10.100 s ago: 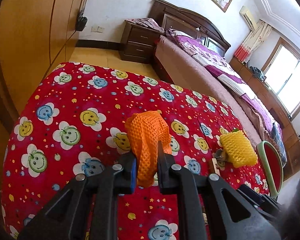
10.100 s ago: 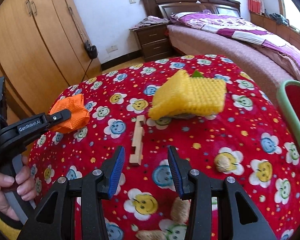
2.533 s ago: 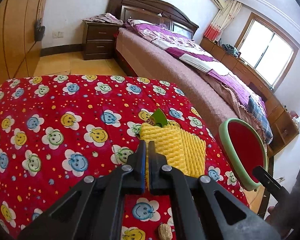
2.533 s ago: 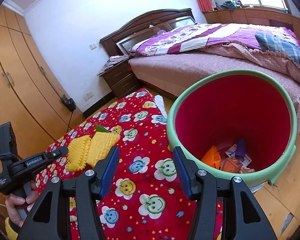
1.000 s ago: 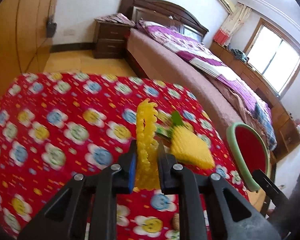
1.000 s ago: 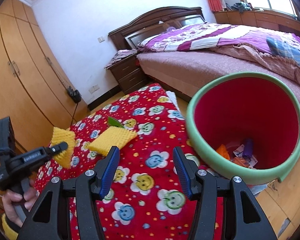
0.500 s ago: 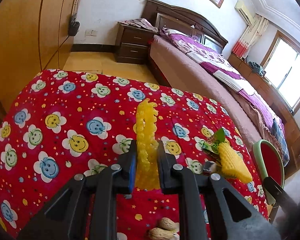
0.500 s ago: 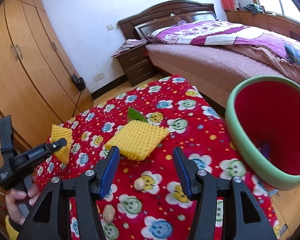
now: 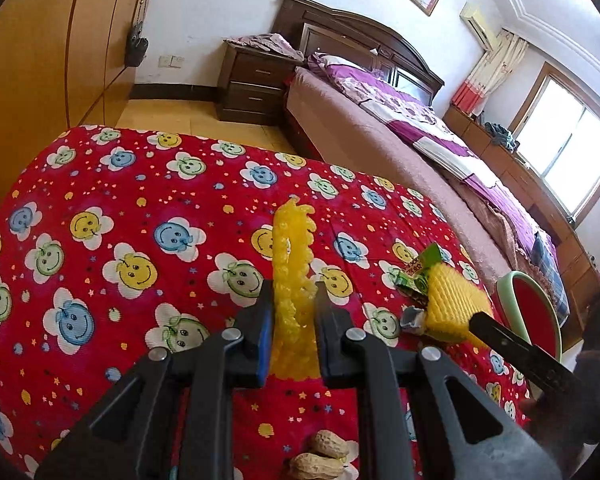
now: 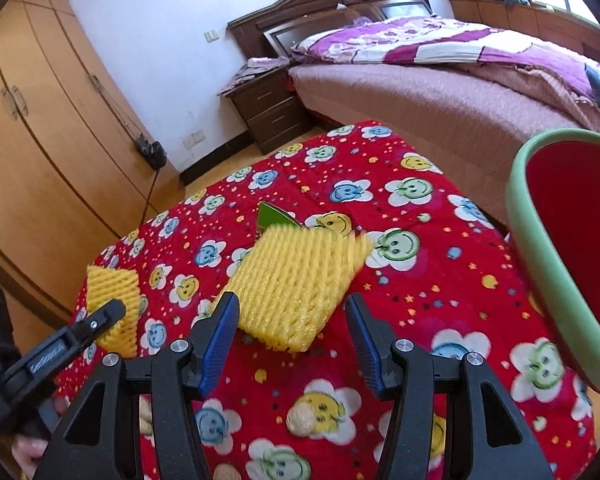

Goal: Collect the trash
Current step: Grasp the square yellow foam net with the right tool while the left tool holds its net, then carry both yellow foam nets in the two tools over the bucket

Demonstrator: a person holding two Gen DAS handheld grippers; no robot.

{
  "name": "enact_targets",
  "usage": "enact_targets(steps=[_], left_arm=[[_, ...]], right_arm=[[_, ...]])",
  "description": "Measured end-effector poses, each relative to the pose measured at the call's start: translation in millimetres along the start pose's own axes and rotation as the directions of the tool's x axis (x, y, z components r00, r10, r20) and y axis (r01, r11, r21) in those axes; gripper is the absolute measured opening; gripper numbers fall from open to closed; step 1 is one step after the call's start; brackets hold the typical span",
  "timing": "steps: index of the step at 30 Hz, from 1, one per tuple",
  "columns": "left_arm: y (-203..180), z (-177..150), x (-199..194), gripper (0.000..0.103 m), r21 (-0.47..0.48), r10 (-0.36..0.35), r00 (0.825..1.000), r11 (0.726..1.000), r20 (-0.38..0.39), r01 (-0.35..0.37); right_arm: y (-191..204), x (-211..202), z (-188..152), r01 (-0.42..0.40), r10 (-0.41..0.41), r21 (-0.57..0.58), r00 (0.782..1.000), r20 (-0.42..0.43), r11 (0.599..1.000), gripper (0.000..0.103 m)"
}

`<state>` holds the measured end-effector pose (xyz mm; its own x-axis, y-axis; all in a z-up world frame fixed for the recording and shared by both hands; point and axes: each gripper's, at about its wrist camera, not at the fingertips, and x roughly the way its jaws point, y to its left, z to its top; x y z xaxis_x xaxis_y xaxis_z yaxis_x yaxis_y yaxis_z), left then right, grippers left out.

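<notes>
My left gripper is shut on a yellow foam net, held upright above the red smiley tablecloth. The same net shows at the left of the right wrist view. A second yellow foam net lies flat on the cloth. My right gripper stands open just before its near edge, one finger on each side, not touching. A green wrapper pokes out behind that net. The red bin with a green rim stands at the right.
Peanuts lie on the cloth near my left gripper, and another nut lies near my right one. A bed, a nightstand and wooden wardrobes surround the table. A small grey scrap lies beside the flat net.
My right gripper has swung left from the bin toward the flat foam net and come low in front of it. My left gripper has drifted a little with its net still held.
</notes>
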<state>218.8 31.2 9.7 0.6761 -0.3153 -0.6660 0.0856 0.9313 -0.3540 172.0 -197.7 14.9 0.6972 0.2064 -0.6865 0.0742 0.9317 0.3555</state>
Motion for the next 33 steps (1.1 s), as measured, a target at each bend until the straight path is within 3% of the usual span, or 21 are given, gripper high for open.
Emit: enact_targets(steps=[3, 6, 10, 13, 14, 22, 33], left_arm=[[3, 1, -1, 0.017, -0.008, 0.001, 1.000, 1.000, 0.003, -0.001], [5, 2, -1, 0.017, -0.016, -0.003, 1.000, 1.000, 0.005, 0.003], [6, -1, -3, 0.017, -0.013, -0.008, 1.000, 1.000, 0.008, 0.008], [6, -1, -4, 0.017, -0.009, -0.011, 1.000, 1.000, 0.009, 0.011], [6, -1, -4, 0.017, -0.009, -0.012, 1.000, 1.000, 0.010, 0.012], [4, -6, -10, 0.017, 0.000, -0.038, 0.999, 0.999, 0.022, 0.038], [-12, -8, -19, 0.017, 0.032, -0.080, 0.996, 0.996, 0.037, 0.079]], right_arm=[[-2, 7, -1, 0.000, 0.000, 0.017, 1.000, -0.004, 1.000, 0.055], [-2, 8, -2, -0.016, 0.016, 0.022, 1.000, 0.006, 1.000, 0.040], [-2, 2, -4, -0.039, 0.038, 0.017, 0.998, 0.042, 0.999, 0.036], [-1, -7, -4, -0.045, 0.044, 0.010, 0.995, 0.087, 0.999, 0.024], [0, -10, -4, -0.042, 0.042, 0.003, 0.994, 0.099, 0.999, 0.013], [-2, -40, -5, -0.051, 0.051, -0.003, 0.982, 0.183, 0.999, 0.011], [-23, -99, -12, 0.012, -0.015, 0.013, 0.953, 0.303, 1.000, 0.011]])
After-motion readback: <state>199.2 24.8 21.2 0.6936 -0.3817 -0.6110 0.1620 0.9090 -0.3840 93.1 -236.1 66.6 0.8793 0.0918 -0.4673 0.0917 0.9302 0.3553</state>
